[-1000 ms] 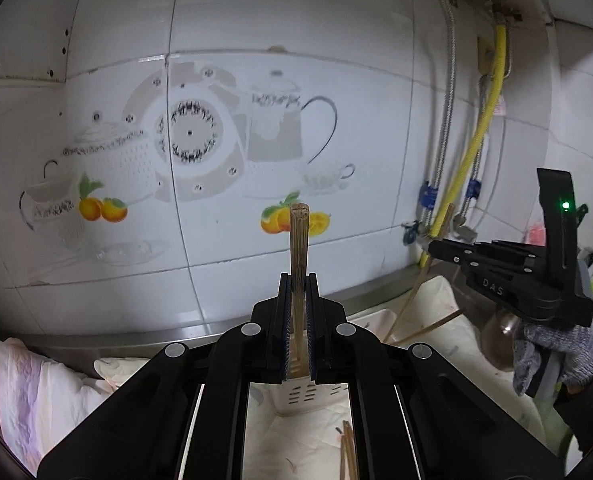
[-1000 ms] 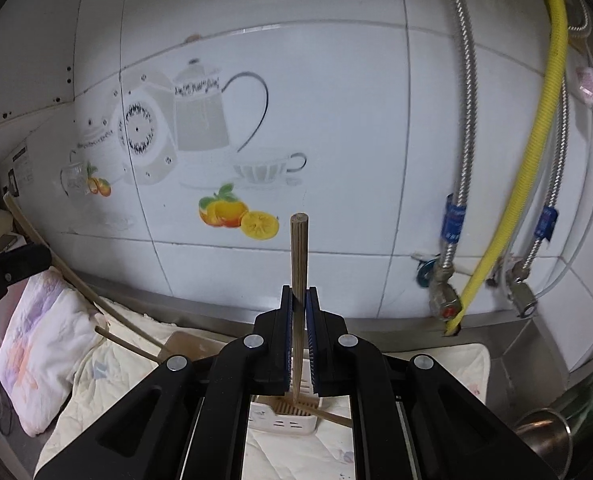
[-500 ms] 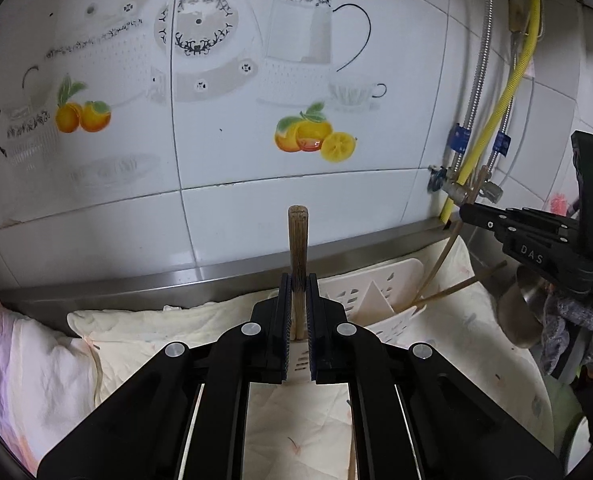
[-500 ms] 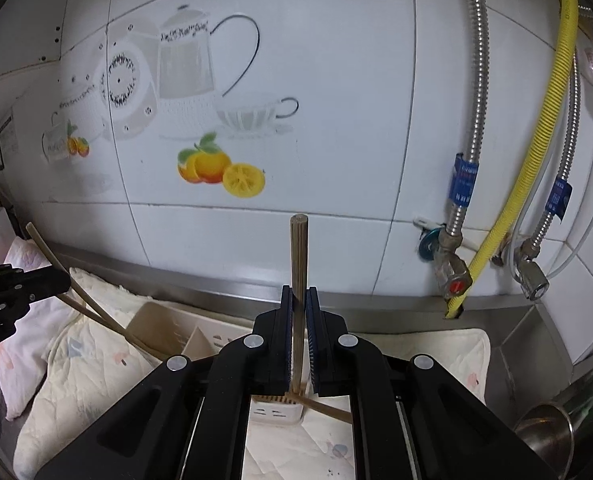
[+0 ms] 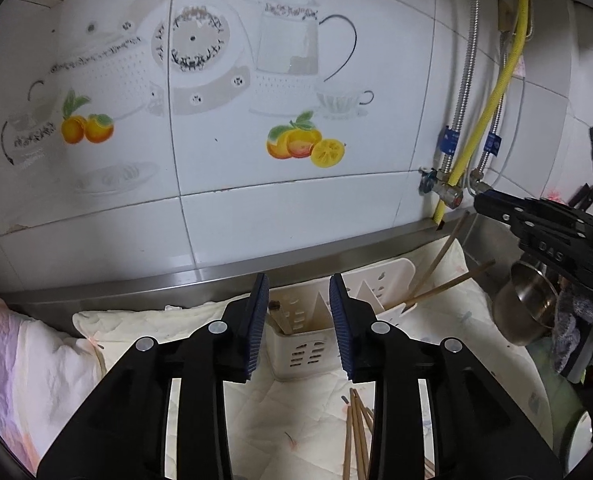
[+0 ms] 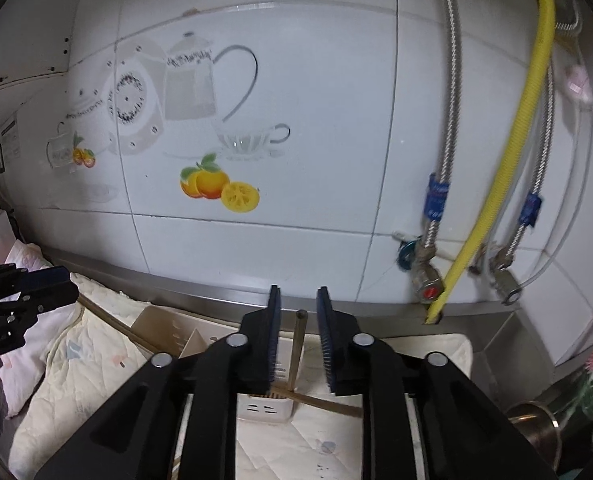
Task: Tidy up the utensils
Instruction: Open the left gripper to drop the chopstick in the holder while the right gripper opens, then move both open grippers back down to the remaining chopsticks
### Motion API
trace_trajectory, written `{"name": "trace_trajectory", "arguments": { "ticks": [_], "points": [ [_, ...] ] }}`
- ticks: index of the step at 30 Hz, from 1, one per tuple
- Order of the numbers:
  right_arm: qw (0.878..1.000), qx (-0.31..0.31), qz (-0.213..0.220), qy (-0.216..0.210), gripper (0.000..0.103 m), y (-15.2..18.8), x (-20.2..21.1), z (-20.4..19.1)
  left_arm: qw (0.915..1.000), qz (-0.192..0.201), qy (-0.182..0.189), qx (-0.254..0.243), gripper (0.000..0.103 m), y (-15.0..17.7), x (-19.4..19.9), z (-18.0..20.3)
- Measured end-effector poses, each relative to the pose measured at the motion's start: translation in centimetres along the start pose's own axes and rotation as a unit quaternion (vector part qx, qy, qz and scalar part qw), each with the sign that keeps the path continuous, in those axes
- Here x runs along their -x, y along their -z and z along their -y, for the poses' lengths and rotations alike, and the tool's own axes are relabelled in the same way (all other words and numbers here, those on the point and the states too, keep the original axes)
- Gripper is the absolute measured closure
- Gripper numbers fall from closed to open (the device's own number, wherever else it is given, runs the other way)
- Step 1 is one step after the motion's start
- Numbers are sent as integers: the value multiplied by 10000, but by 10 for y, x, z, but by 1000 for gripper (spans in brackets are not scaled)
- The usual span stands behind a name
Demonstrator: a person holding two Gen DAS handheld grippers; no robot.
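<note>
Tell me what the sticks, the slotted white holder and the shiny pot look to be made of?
Chopsticks: probably wood or bamboo, with a matte brown surface and a faint grain. Slotted holder: likely plastic, smooth off-white with moulded slots. Pot: apparently stainless steel, with a bright reflective rim and wall.

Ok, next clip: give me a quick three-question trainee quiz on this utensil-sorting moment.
1. True or false: the left gripper is clamped on a chopstick.
2. What stands between the right gripper's open jaws? A) a spoon B) a chopstick C) a fork
3. Fill in: the loose chopsticks below the left gripper lie on the ____.

Key: 1 false, both grippers' jaws have just been opening and the pads touch nothing; 2 B, it stands in the white holder; 3 cloth.
</note>
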State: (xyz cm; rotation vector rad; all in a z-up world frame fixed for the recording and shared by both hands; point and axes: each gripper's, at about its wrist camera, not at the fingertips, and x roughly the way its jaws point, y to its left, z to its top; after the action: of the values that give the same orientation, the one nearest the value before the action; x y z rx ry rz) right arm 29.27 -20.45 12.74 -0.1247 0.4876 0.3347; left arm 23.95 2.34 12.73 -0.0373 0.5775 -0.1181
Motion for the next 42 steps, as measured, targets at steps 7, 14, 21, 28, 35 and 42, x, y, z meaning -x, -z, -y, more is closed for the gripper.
{"name": "trace_trajectory", "arguments": {
  "ticks": [7,14,21,28,35,42],
  "points": [
    [9998,-36,139,122,64,19,45,-13,9998,161,-106,11,54,20,35,2],
    [9991,-366,-113,-199,64,74,72,-24,9997,159,-195,-47,49,65,68,3],
    [9966,-458,-470,-493,64,142,85,-40,9996,-56,-260,106,49,124,78,-2],
    [9940,-300,-858,-604,66,210,95,-55,9988,-328,-302,218,49,177,79,-3],
    [9895,-205,-1232,-729,74,256,95,-63,9974,-538,-255,412,49,214,82,-6],
    [9840,-149,-1592,-786,82,288,91,-68,9959,-765,-147,458,49,243,81,-1]
  ]
}}
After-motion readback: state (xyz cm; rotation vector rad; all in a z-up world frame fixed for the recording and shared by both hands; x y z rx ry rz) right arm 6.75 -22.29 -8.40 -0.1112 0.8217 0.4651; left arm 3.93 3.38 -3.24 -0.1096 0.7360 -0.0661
